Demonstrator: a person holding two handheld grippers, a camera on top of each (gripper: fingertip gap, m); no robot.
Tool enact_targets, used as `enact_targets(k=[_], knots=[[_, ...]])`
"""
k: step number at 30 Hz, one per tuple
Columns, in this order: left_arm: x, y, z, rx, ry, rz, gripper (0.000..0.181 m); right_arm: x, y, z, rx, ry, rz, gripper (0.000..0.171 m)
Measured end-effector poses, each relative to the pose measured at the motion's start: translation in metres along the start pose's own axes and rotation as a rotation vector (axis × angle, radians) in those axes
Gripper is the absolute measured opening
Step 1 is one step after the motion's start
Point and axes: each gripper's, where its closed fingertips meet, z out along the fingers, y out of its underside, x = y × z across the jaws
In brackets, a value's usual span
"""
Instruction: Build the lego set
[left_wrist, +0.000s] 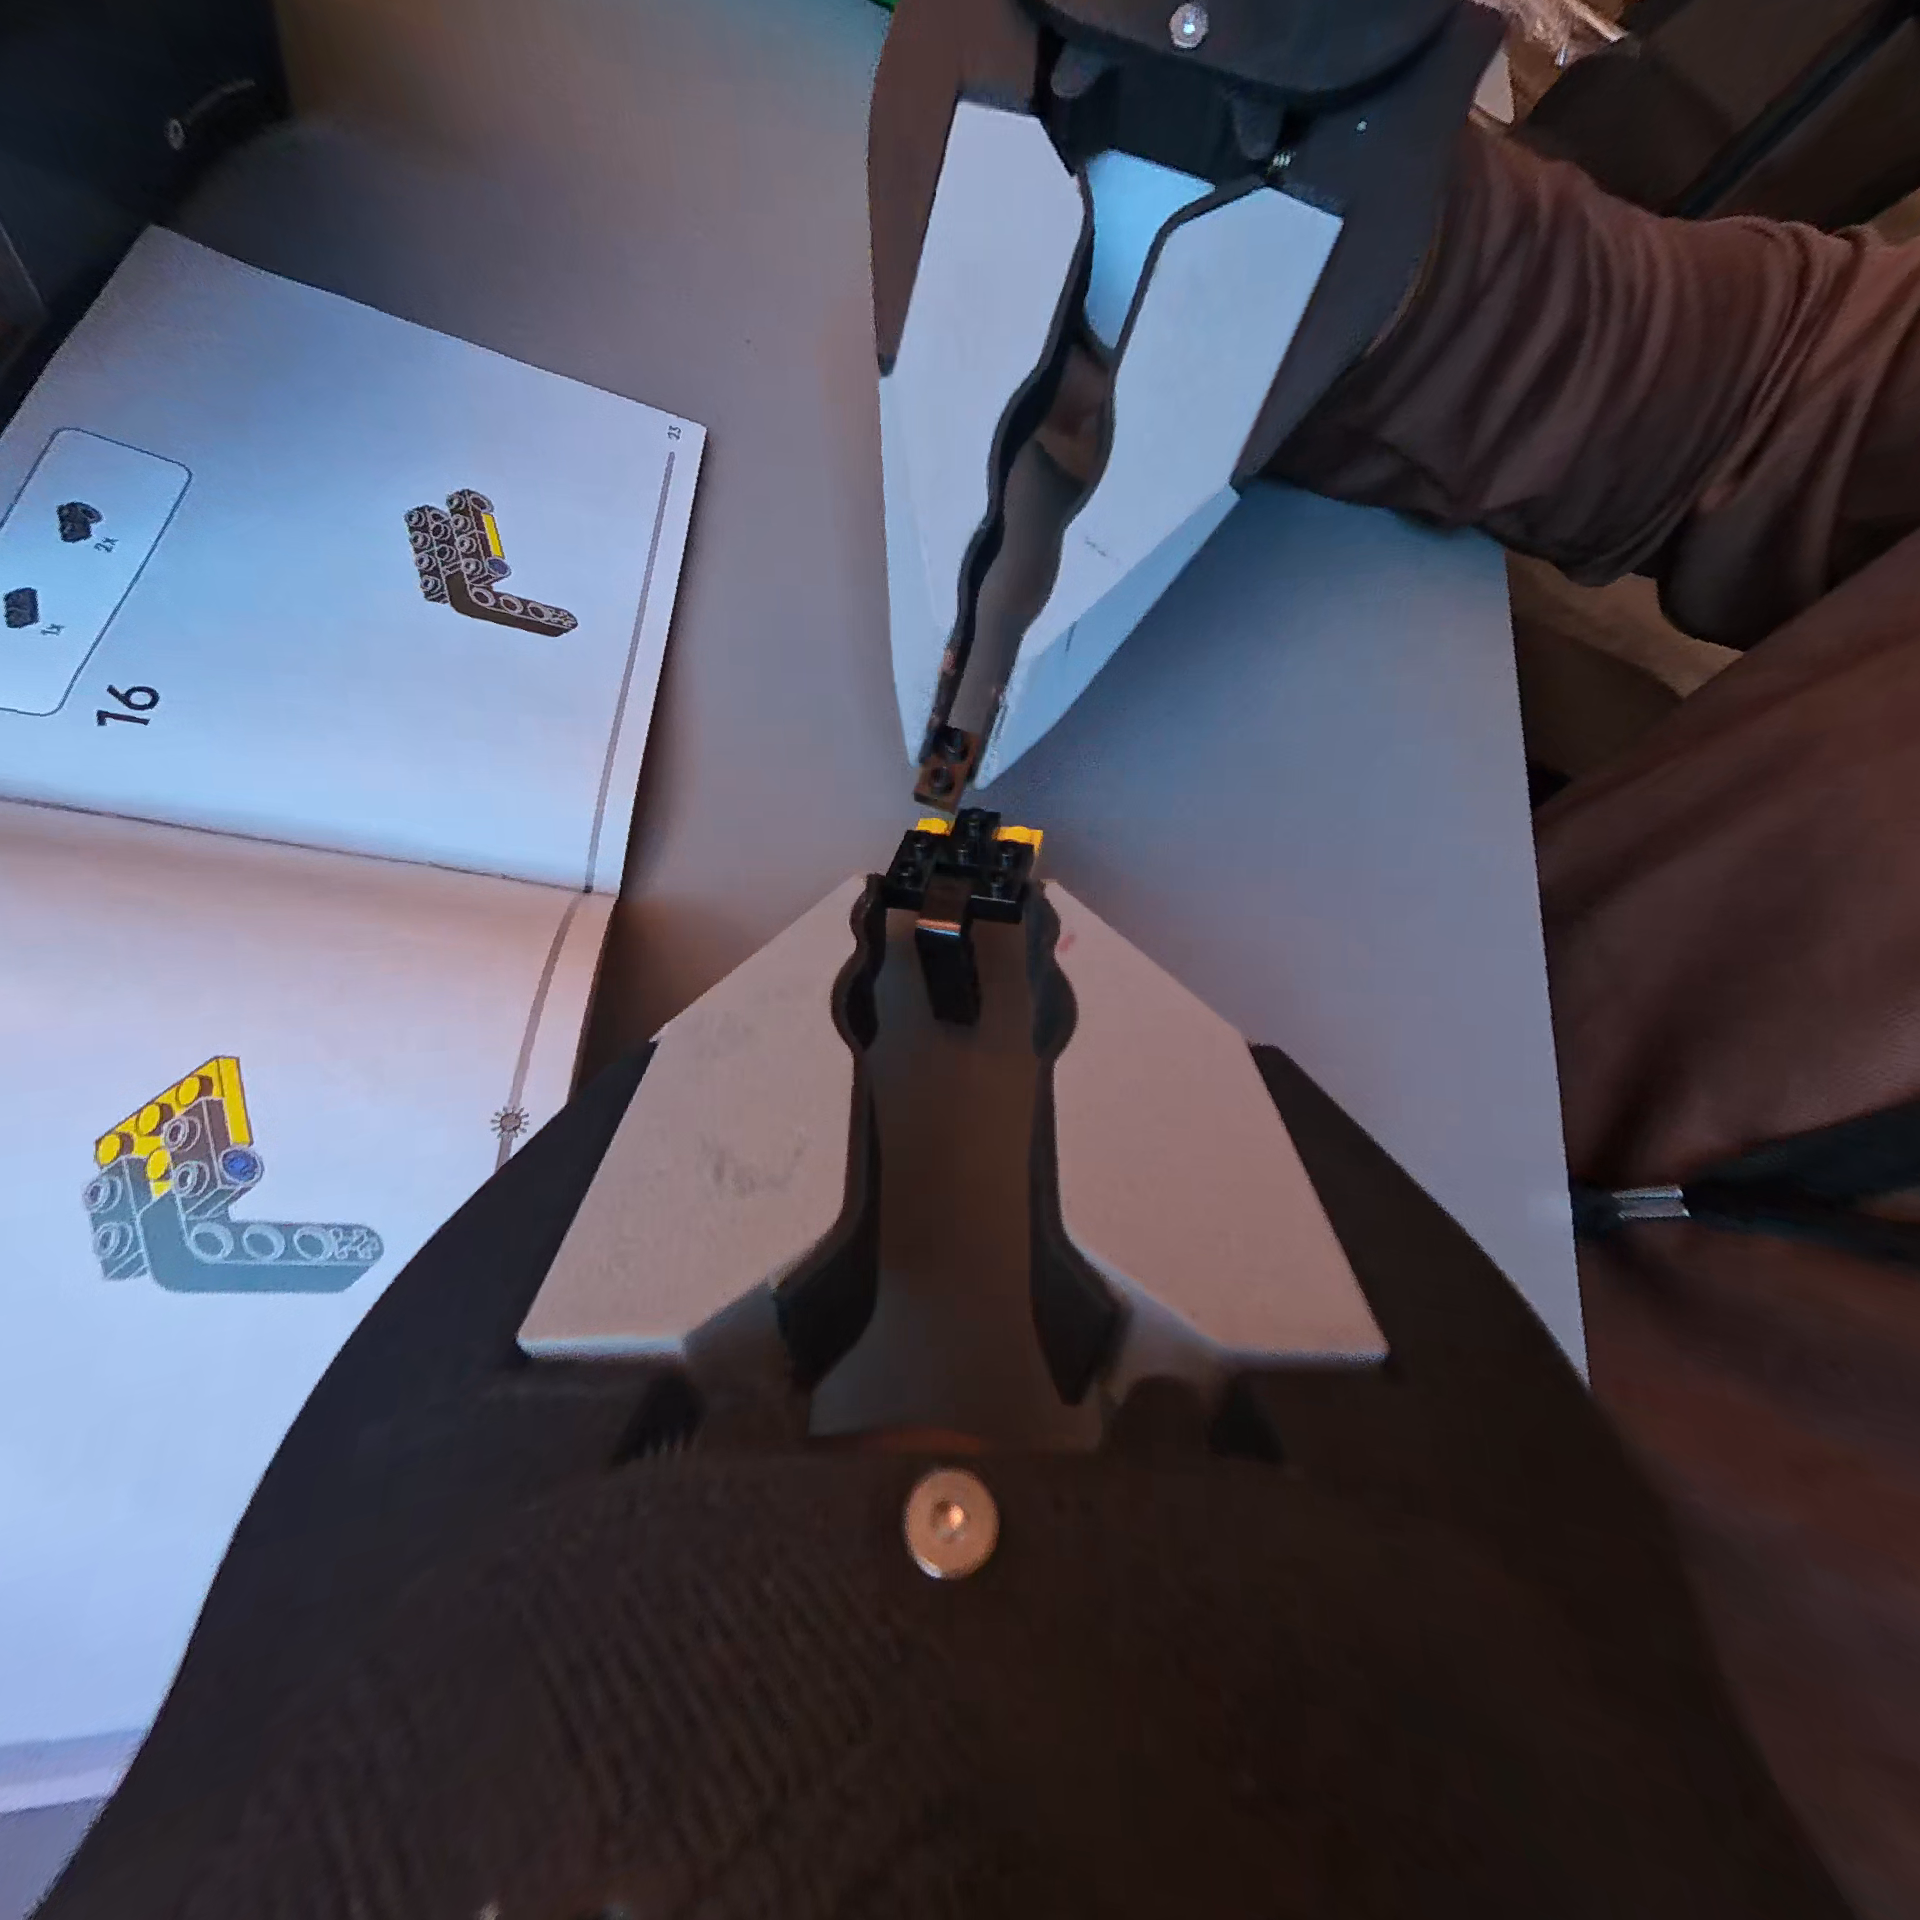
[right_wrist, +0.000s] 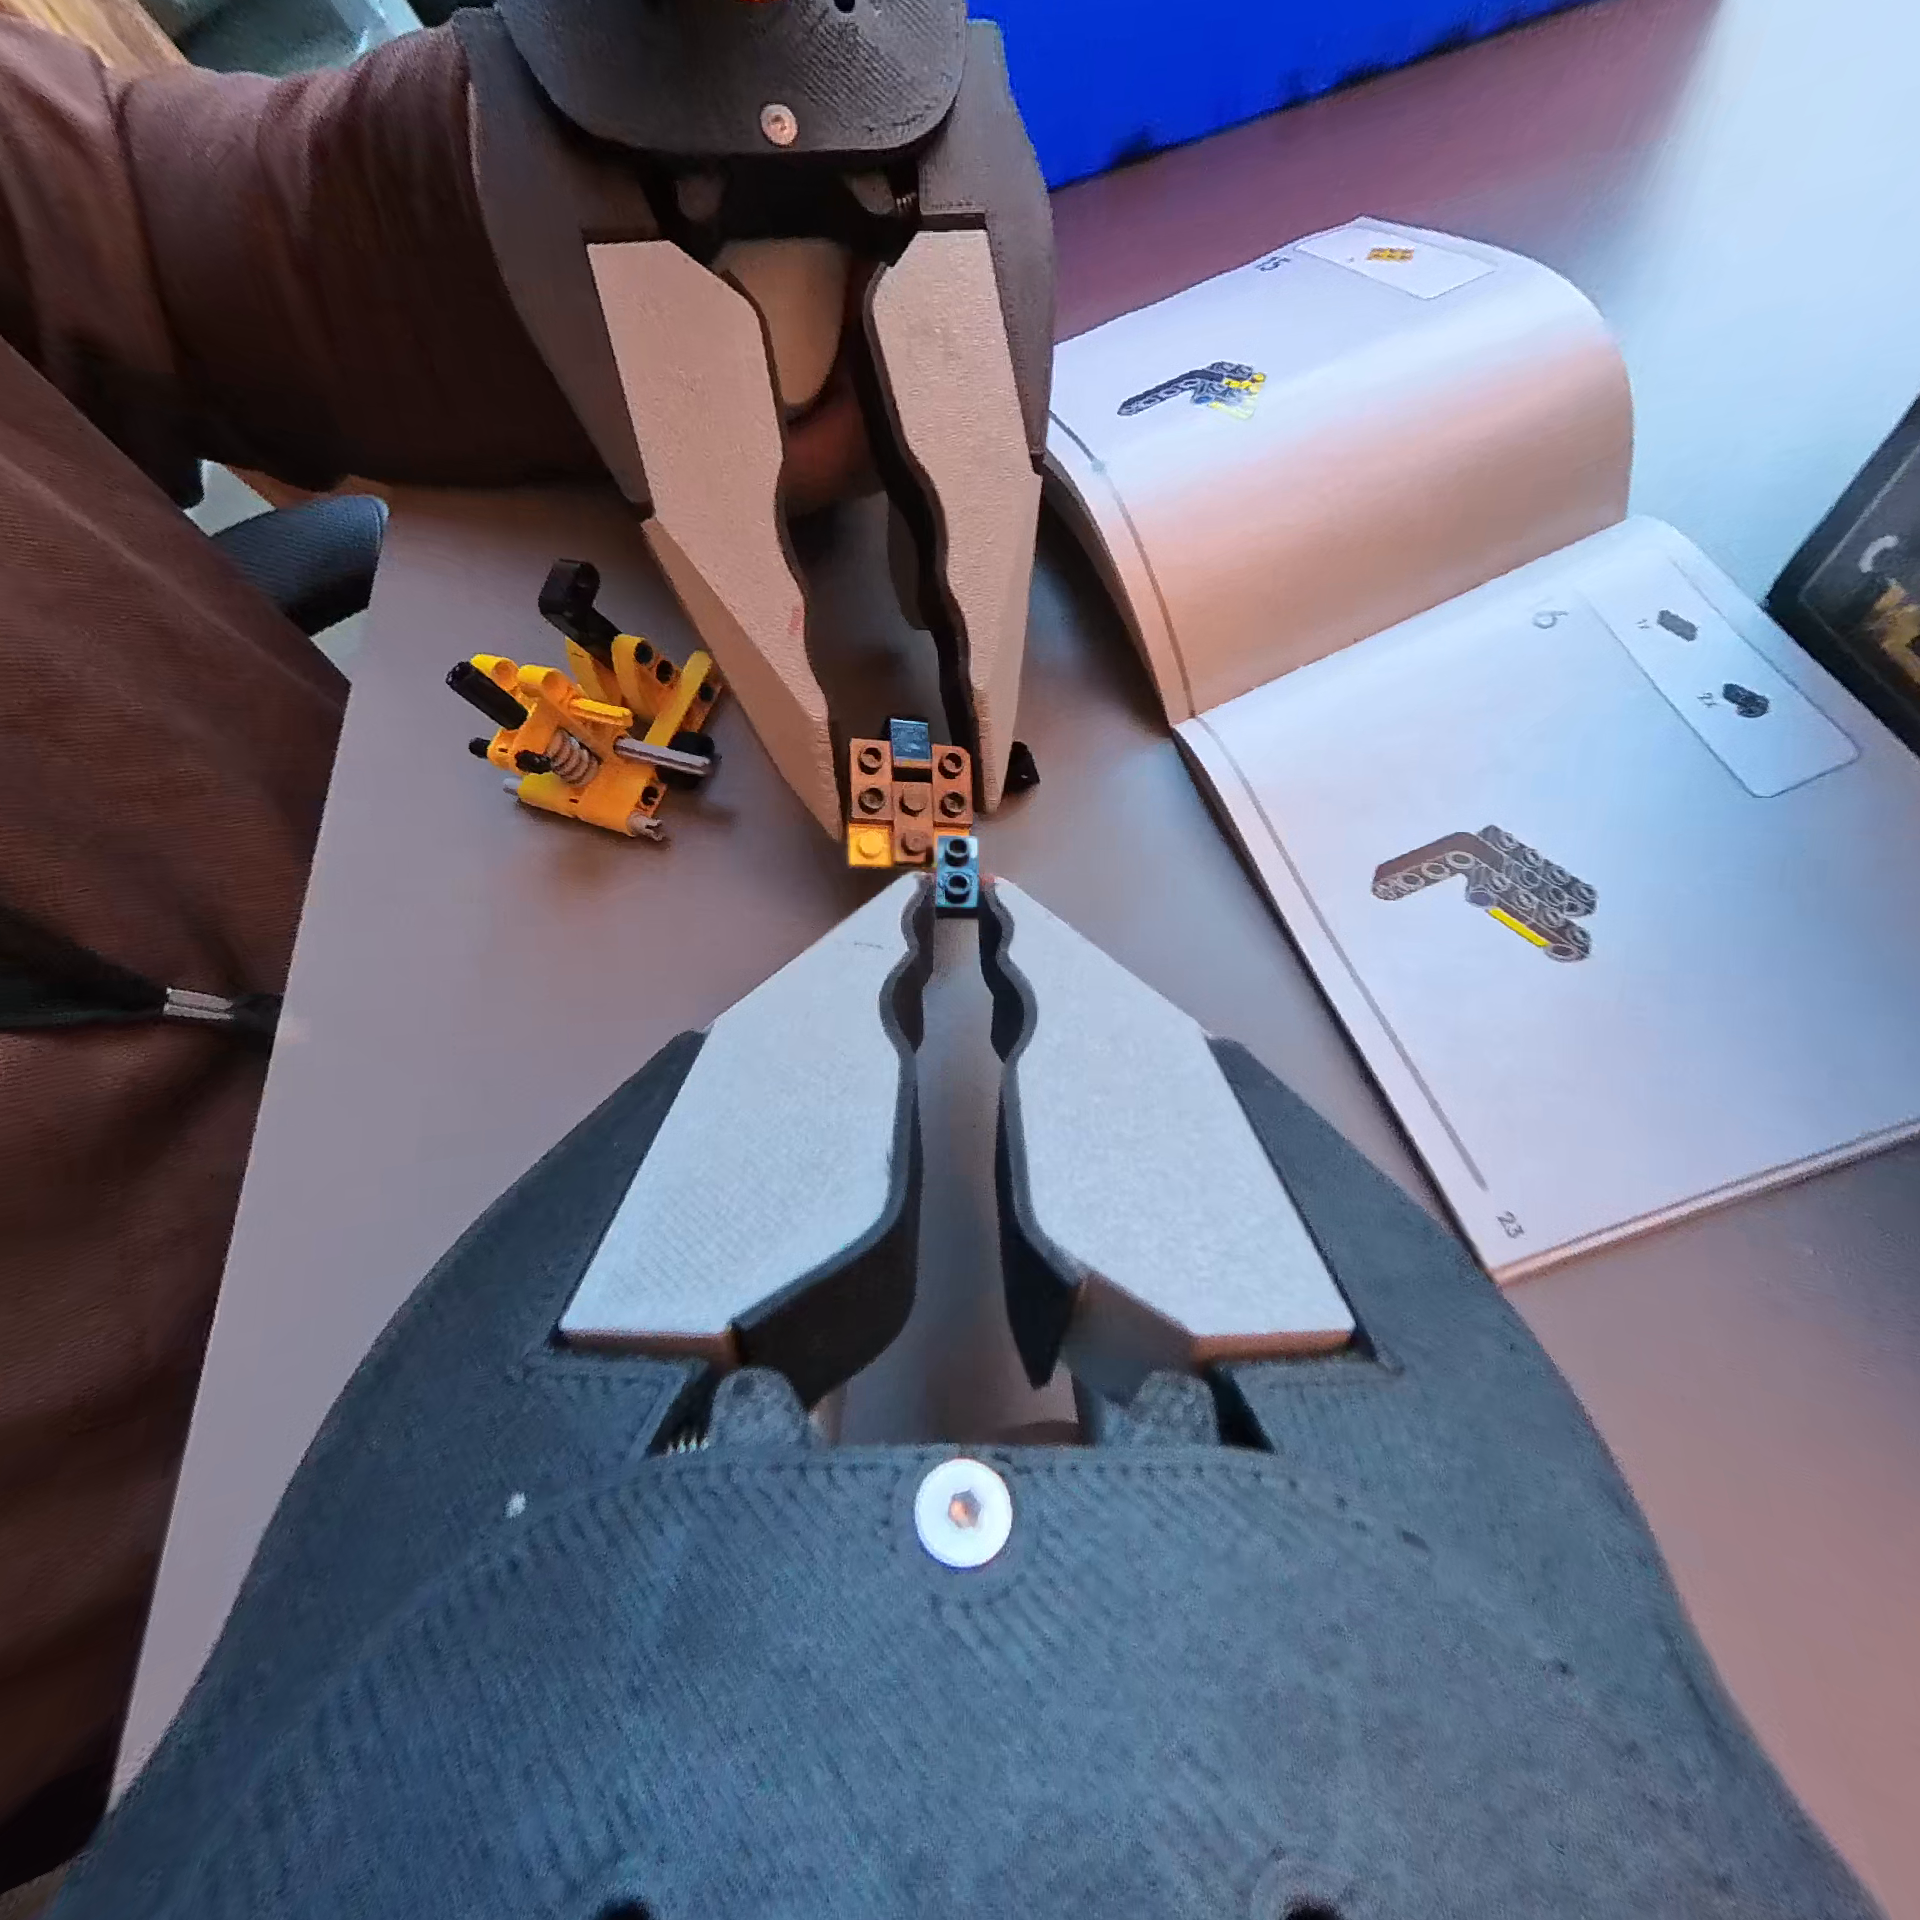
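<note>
Bricks are meeting tip to tip here: the small black plate (right_wrist: 955, 876), two studs long, is sitting pinched at the very tip of the right gripper (right_wrist: 953, 883), whose fingers are standing almost closed on it. Directly ahead of those tips, touching or nearly so, the black-and-yellow sub-assembly (left_wrist: 961, 868) is being gripped by the left gripper (left_wrist: 956, 894), its jaws standing a little wider around the studded block, a black bar running back between them. Both pieces are light, rigid and smooth plastic, so they are likely to twist or pop out under an off-axis push; holding the flat side faces, as now, looks right, with pressing force going straight down onto the studs. Left of the right gripper's tips, a finished yellow mechanism (right_wrist: 592, 727) is lying on the grey table (right_wrist: 499, 1039). To their right, the open instruction booklet (right_wrist: 1558, 935) is lying flat. A brown sleeve (left_wrist: 1610, 364) is showing behind the right gripper.
</note>
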Motion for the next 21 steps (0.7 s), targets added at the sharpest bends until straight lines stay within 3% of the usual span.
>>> enact_targets(k=[1,11,21], knots=[[0.0,0.0,0.0,0.003,0.001,-0.003,0.024,-0.001,0.0,0.0,0.0,-0.003,0.0,0.004],[-0.005,-0.009,-0.005,0.066,0.017,-0.069,0.024,-0.008,-0.02,-0.009,0.112,-0.103,0.122,0.005],[0.017,-0.049,-0.016,0.341,0.141,-0.063,0.024,-0.012,-0.041,-0.038,0.115,-0.019,0.027,0.004]])
